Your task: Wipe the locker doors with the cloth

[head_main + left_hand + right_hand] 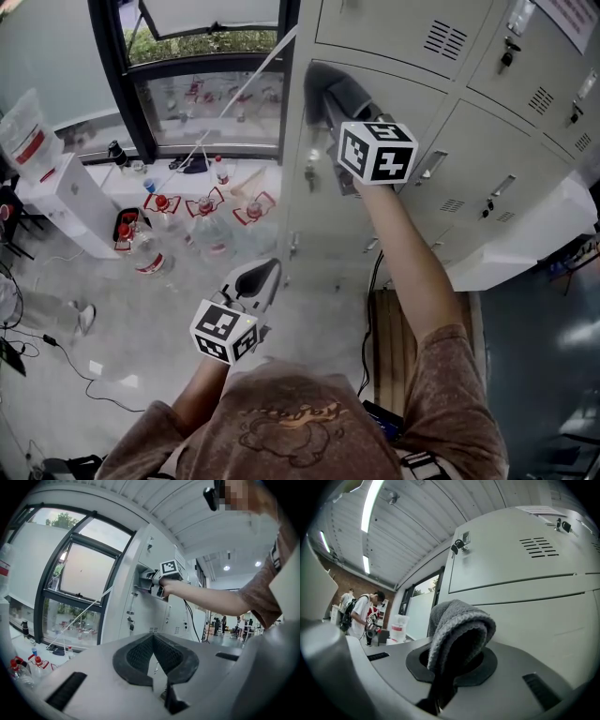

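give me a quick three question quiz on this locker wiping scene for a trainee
1. True or false: the left gripper holds the cloth.
2. The right gripper is raised toward: A) the window, B) the locker doors, C) the floor.
3. Fill in: the left gripper's jaws are ___ (open or shut).

Key: 1 false, the right gripper holds it; 2 B; 3 shut.
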A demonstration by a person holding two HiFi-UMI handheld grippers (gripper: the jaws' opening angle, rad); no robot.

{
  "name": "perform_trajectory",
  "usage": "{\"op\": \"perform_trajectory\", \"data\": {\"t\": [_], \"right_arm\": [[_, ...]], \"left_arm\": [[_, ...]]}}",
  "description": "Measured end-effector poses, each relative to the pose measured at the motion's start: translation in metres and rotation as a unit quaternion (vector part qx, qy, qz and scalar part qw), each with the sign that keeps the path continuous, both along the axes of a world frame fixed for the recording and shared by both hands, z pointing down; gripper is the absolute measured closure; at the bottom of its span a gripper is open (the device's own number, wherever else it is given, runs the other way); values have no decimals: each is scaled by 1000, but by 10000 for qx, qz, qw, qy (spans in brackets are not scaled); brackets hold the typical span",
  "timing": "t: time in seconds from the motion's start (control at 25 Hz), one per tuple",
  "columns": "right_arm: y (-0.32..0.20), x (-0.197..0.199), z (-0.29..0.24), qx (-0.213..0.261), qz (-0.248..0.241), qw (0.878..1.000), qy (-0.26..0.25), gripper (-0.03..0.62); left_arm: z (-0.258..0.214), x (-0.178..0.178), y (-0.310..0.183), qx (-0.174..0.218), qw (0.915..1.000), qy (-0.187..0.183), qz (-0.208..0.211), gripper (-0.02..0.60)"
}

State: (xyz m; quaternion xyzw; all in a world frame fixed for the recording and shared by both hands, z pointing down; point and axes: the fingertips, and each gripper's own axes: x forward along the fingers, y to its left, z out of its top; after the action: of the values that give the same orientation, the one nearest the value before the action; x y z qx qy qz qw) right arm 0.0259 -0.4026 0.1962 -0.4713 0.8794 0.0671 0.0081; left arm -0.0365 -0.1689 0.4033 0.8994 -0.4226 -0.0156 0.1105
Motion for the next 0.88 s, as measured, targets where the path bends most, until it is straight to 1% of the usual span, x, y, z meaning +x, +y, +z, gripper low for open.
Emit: {"op": "perform_trajectory", "data": {"t": [0.36,0.52,0.68,0.88], "right_arm": [[7,-22,21,-164,-377,9991,131,557],[19,-28,25,-143,-554,9983,137,557],[30,-17,22,-34,-528,9986,86,557],[37,12,19,13,-324,9995,12,557]], "left_arm": [[2,2,2,-29,10000,36,-11,583],[3,1,3,-33,10000,42,-22,583],[3,3,4,-35,10000,54,6,583],[2,12,6,-14,9999,65,118,583]]}}
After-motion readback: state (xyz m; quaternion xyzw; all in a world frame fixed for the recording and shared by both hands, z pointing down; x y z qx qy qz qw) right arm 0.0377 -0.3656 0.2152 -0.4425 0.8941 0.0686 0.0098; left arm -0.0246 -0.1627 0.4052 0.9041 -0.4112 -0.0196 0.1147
